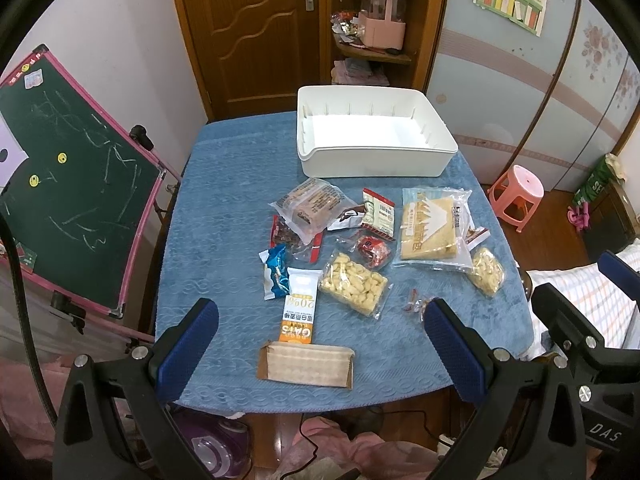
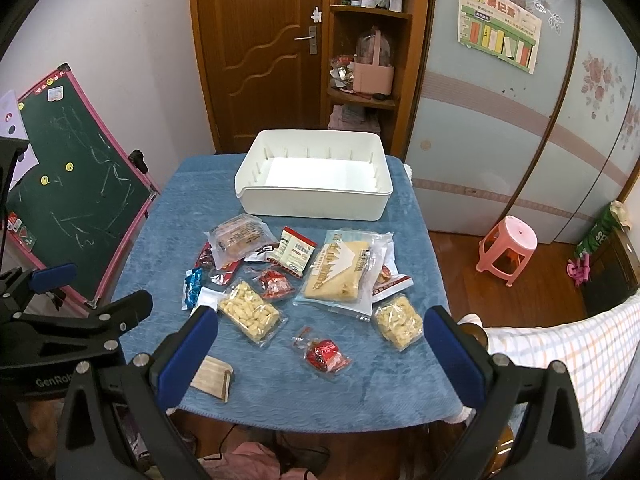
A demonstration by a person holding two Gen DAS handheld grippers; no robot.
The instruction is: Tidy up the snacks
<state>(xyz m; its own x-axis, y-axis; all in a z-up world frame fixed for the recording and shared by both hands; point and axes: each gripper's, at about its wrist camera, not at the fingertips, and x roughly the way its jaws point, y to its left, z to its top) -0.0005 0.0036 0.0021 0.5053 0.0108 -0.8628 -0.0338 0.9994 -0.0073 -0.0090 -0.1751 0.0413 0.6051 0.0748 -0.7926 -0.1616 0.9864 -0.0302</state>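
Two grippers, jaws spread, empty — oat bar [image 1: 299, 312] lies lengthwise ahead of left gripper [image 1: 320, 340]; right gripper [image 2: 320, 344] sits nearer red candy [image 2: 326, 356].

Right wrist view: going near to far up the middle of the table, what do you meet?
Small red candy packet → clear bag of puffed snacks → cream-and-green sachet → empty white bin.

Wrapped snacks [image 1: 354, 286] before empty white bin [image 1: 372, 160]
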